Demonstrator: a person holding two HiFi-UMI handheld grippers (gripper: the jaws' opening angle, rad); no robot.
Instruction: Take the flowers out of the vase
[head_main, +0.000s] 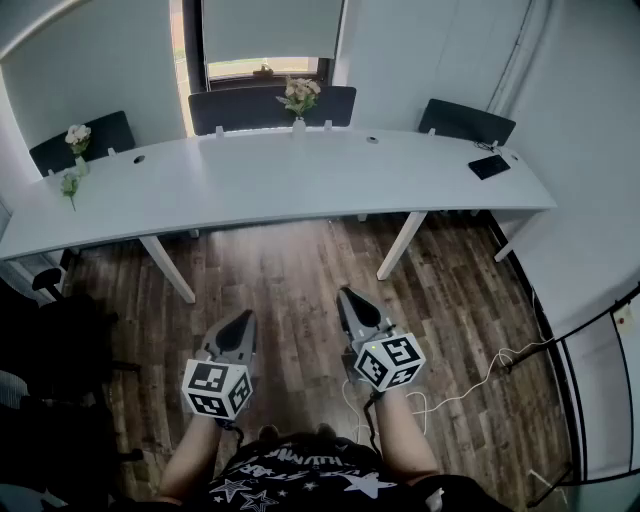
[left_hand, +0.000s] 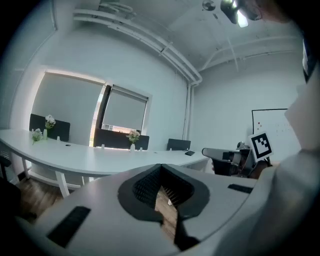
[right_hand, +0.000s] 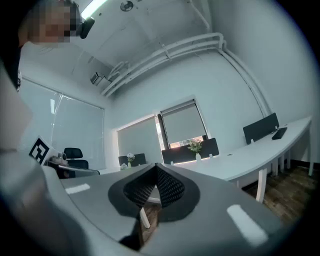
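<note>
A bunch of pale flowers (head_main: 299, 94) stands in a small vase (head_main: 299, 124) at the back middle of the long white desk (head_main: 330, 180); the same flowers (left_hand: 133, 135) (right_hand: 195, 145) show small in both gripper views. A second vase with white flowers (head_main: 77, 139) stands at the desk's left end, with a loose stem (head_main: 68, 186) lying beside it. My left gripper (head_main: 245, 317) (left_hand: 160, 168) and right gripper (head_main: 347, 294) (right_hand: 156, 167) are held over the wood floor, well short of the desk. Both are shut and empty.
A black flat device (head_main: 489, 166) lies at the desk's right end. Dark chairs (head_main: 465, 120) stand behind the desk, and its white legs (head_main: 402, 245) slant to the floor. A white cable (head_main: 470, 385) trails on the floor to my right. A black office chair (head_main: 55, 330) is at my left.
</note>
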